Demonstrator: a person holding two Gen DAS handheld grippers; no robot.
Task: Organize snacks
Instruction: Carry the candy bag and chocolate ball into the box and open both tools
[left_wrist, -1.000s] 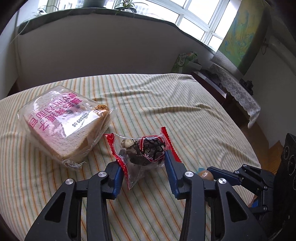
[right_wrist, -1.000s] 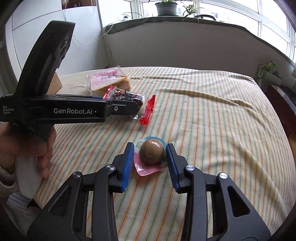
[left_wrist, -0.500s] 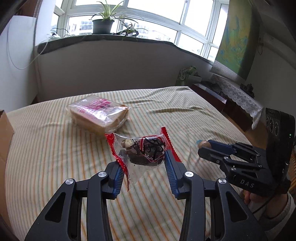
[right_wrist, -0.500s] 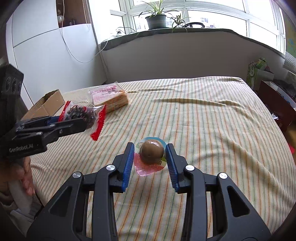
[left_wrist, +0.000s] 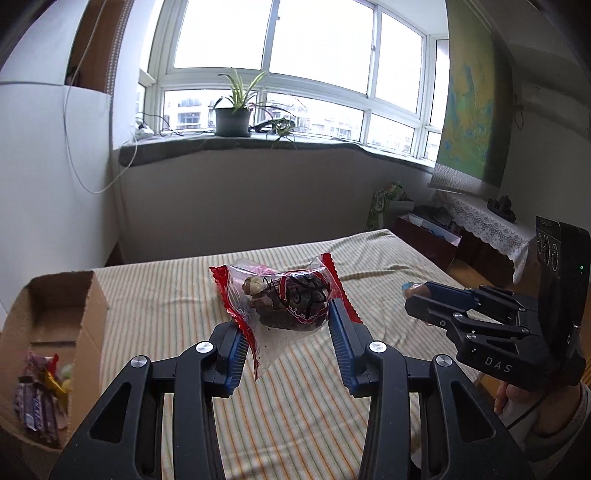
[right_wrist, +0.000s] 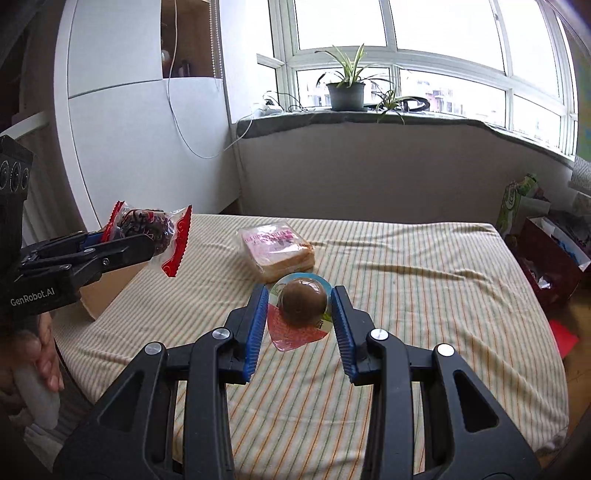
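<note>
The left gripper (left_wrist: 286, 325) is clamped on a clear red-edged pastry packet (left_wrist: 284, 299), held in the air above the striped bedcover (left_wrist: 177, 295). The right gripper (right_wrist: 299, 314) is clamped on a round brown sealed snack (right_wrist: 303, 300), also lifted off the cover. A bagged bread loaf (right_wrist: 277, 253) is left lying mid-bed. An open cardboard box (left_wrist: 55, 332) w/ wrapped sweets inside is seen at the bed's left edge, near the left gripper.

Both tools (left_wrist: 284, 332) (right_wrist: 300, 317) blk w/ blue pads, silver screws, "GenRobot.AI"/"DAS" markings.
</note>
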